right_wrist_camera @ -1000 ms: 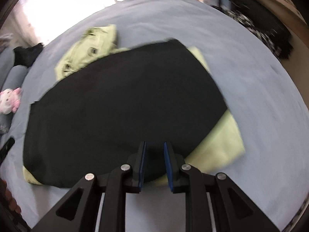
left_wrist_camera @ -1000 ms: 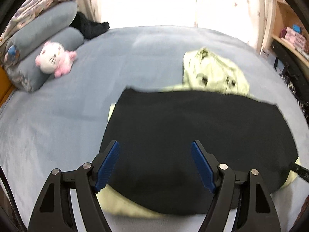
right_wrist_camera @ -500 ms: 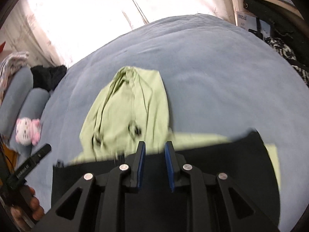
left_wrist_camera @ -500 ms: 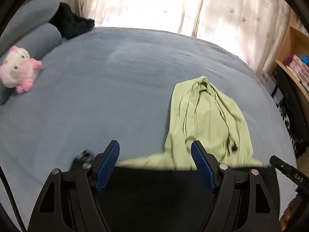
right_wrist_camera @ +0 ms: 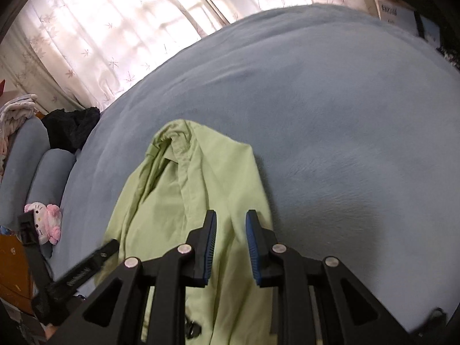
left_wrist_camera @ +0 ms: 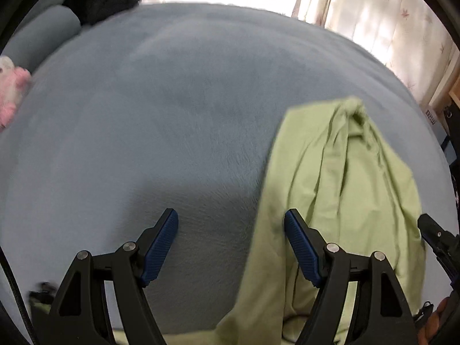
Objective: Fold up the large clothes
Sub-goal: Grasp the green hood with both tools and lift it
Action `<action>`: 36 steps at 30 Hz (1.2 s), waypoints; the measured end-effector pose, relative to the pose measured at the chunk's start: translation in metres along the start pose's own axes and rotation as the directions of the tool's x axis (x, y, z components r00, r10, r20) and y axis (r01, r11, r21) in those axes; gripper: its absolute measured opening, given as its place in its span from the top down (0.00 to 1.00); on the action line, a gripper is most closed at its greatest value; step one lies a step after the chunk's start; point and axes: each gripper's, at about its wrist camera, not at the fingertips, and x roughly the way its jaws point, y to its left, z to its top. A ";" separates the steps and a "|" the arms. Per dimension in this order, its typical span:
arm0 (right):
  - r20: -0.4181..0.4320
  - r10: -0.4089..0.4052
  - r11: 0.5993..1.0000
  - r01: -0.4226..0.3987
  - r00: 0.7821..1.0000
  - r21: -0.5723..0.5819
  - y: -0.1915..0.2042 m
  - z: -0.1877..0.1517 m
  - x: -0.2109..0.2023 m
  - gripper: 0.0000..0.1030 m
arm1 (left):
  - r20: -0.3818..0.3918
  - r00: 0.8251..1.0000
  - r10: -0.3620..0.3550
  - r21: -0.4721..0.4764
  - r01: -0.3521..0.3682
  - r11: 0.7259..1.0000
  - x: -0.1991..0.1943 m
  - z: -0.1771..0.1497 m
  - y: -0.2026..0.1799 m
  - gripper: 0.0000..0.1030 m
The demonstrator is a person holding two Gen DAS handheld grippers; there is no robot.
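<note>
We are sweeping both grippers forward across the bed [left_wrist_camera: 178,109]. A second ago a black garment was filling both views, spread over the light-green one; now it is out of sight beneath the cameras, and we are looking at the hood end of the light-green hooded garment [right_wrist_camera: 184,201], which is lying stretched away from us on the blue-grey bedcover, its hood bunched at the far end.

The left gripper [left_wrist_camera: 231,247] is standing wide apart over the garment's left edge, with nothing between its blue pads; its right finger is hovering above green cloth, its left above bare bedcover. The right gripper [right_wrist_camera: 230,247] is nearly together, a narrow gap showing between the pads. No cloth is visibly pinched there, though the frame is slightly blurred, so we cannot quite rule out a thin fold lower down.

We are reading the shift as a move from the body of the clothes to this upper part (probably the next section to fold in). The pink-and-white plush toy [right_wrist_camera: 47,220] and the grey pillows [right_wrist_camera: 49,178] are sitting well apart from the work, at the bed's left side.
</note>
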 end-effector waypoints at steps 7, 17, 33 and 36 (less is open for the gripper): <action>0.002 0.099 0.995 -0.099 0.995 0.016 -0.018 -0.011 0.027 0.80 | 0.051 0.995 -0.081 0.030 0.079 0.996 0.008 -0.003 -0.003 0.35; 0.172 -0.007 0.999 0.014 0.985 -0.040 -0.004 -0.006 -0.011 0.79 | 0.151 0.987 -0.049 -0.019 0.053 0.998 -0.015 0.002 0.010 0.35; -0.079 -0.037 0.995 0.029 0.996 -0.097 -0.013 0.033 0.055 0.60 | 0.035 0.999 -0.031 0.082 0.028 0.996 0.019 0.016 -0.008 0.13; -0.073 0.012 0.996 -0.018 0.997 -0.089 -0.020 0.035 0.057 0.78 | 0.056 0.996 -0.066 0.102 0.060 0.993 0.020 0.017 -0.006 0.45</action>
